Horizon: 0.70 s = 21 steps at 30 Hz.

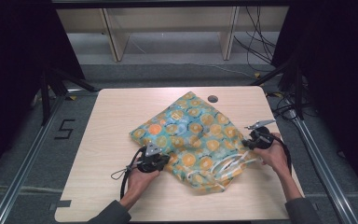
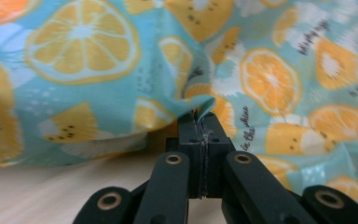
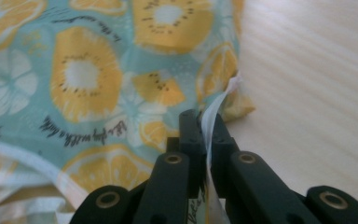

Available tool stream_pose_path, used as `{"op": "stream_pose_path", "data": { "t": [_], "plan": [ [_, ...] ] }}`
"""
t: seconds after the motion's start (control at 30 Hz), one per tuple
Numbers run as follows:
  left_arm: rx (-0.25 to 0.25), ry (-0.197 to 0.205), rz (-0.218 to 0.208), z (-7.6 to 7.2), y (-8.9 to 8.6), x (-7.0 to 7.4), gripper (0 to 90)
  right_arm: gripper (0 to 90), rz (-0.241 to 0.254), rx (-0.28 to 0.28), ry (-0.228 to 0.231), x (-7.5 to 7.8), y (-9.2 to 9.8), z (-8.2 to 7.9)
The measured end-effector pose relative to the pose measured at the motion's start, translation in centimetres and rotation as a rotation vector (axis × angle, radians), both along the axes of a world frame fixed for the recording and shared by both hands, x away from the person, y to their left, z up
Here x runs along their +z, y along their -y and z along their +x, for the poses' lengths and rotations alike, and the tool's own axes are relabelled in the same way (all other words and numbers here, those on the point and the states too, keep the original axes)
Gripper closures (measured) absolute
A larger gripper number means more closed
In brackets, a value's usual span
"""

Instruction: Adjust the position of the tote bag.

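Overhead, your citrus-print bag (image 1: 193, 140) lies crumpled at the centre of the table (image 1: 107, 121), with your left gripper (image 1: 161, 161) at its lower-left edge and your right gripper (image 1: 249, 140) at its right edge. Close in, your left gripper view shows the jaws clenched on a fold of fabric (image 2: 200, 105). Your right gripper view shows what the overhead cannot: jaws pinching a white handle strap (image 3: 212, 121) at the bag's corner.

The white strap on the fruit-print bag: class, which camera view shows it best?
The right gripper view: the white strap runs between the right claw's shut jaws, close up. The high view shows the strap as small loops on the bag. The left gripper view shows printed fabric.
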<state>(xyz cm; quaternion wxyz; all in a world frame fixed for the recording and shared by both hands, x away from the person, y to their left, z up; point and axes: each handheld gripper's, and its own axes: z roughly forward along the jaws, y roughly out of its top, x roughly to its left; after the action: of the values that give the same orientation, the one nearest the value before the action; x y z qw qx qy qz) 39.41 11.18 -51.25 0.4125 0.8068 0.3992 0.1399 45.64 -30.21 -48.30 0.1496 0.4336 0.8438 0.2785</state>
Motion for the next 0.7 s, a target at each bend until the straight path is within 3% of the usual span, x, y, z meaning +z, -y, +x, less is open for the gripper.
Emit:
{"op": "stream_pose_path", "data": {
  "t": [0.1,0.13,0.17,0.23,0.27,0.3,0.33,0.37,0.43,0.53,0.7],
  "plan": [
    [0.014,-0.007,0.006,0.5,-0.7,0.0,89.0,89.3,0.024,0.028,-0.005,0.2,-0.3,-1.4],
    [0.016,-0.01,0.026,0.7,-1.1,0.0,89.0,89.6,0.017,0.055,0.016,0.1,-0.5,-2.0],
    [0.008,-0.008,0.042,1.1,-1.5,0.1,88.9,89.8,0.031,0.064,-0.004,0.3,-0.9,-2.9],
    [0.026,-0.032,0.026,2.3,-2.3,0.1,88.9,89.8,0.056,0.101,-0.011,0.5,-2.0,-5.1],
    [0.026,-0.032,0.026,2.3,-2.3,0.1,88.9,89.8,0.051,0.134,0.001,0.4,-2.3,-5.6],
    [0.033,-0.042,0.012,3.2,-2.7,0.2,88.9,89.8,0.05,0.148,-0.002,0.4,-2.8,-6.1],
    [0.033,-0.042,0.012,3.2,-2.7,0.2,88.9,89.8,0.05,0.148,-0.002,0.4,-2.8,-6.1],
    [0.052,-0.046,-0.017,3.6,-2.6,0.3,88.9,89.8,0.052,0.185,0.006,0.4,-3.2,-6.5],
    [0.031,-0.055,0.014,4.6,-2.8,0.5,88.8,89.8,0.055,0.214,-0.007,0.4,-3.9,-7.2],
    [0.048,-0.068,0.016,6.1,-3.0,0.5,88.7,89.7,0.068,0.253,-0.002,0.1,-5.1,-8.0],
    [0.059,-0.07,0.013,7.0,-3.1,0.6,88.3,89.7,0.074,0.307,-0.009,-0.4,-6.4,-8.7]
  ]
}}
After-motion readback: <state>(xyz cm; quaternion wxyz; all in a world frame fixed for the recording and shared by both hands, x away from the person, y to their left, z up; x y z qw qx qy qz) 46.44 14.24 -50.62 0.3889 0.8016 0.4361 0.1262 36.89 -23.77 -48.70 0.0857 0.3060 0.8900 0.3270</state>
